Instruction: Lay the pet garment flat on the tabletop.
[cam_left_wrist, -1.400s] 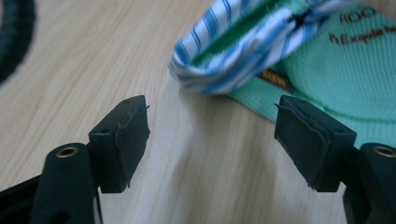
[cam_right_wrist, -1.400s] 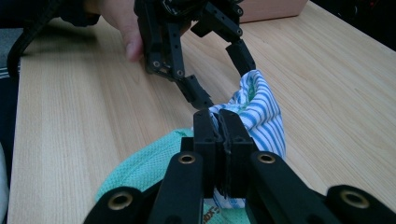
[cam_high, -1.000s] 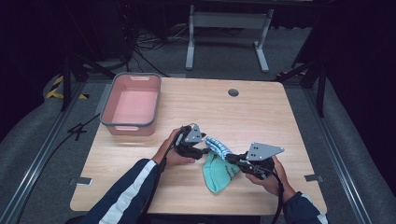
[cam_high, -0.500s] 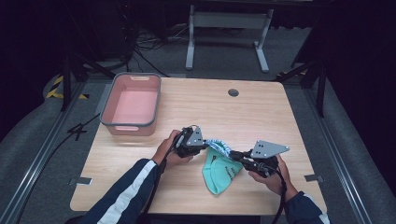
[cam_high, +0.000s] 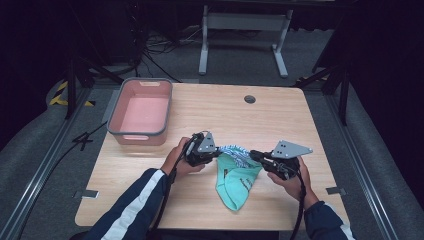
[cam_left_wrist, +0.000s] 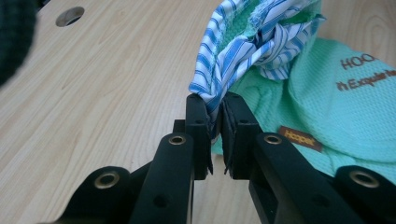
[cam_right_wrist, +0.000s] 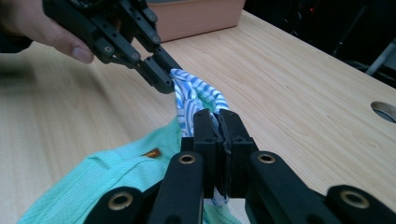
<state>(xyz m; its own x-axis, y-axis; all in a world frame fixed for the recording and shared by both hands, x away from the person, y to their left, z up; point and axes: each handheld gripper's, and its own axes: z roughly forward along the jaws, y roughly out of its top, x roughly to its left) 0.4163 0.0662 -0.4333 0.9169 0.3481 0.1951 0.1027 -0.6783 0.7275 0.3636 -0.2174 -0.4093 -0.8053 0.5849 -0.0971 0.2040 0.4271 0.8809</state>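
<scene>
In the high view, the green shirt (cam_high: 235, 182) is seen on the near middle of the table (cam_high: 280, 115), its striped collar (cam_high: 235, 151) lifted between the left gripper (cam_high: 216, 150) and the right gripper (cam_high: 254, 154). A pink bin (cam_high: 141, 112) is set far left.

In the left gripper view, the jaws, which have just been closing, are clamped on the collar.

In the right gripper view, the jaws are pinched on the collar too, so the shirt can probably be lifted.

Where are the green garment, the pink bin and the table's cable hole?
garment (cam_high: 235, 187), high view, its green body.
bin (cam_high: 141, 132), high view, its near wall.
hole (cam_high: 249, 99), high view, its middle.
</scene>
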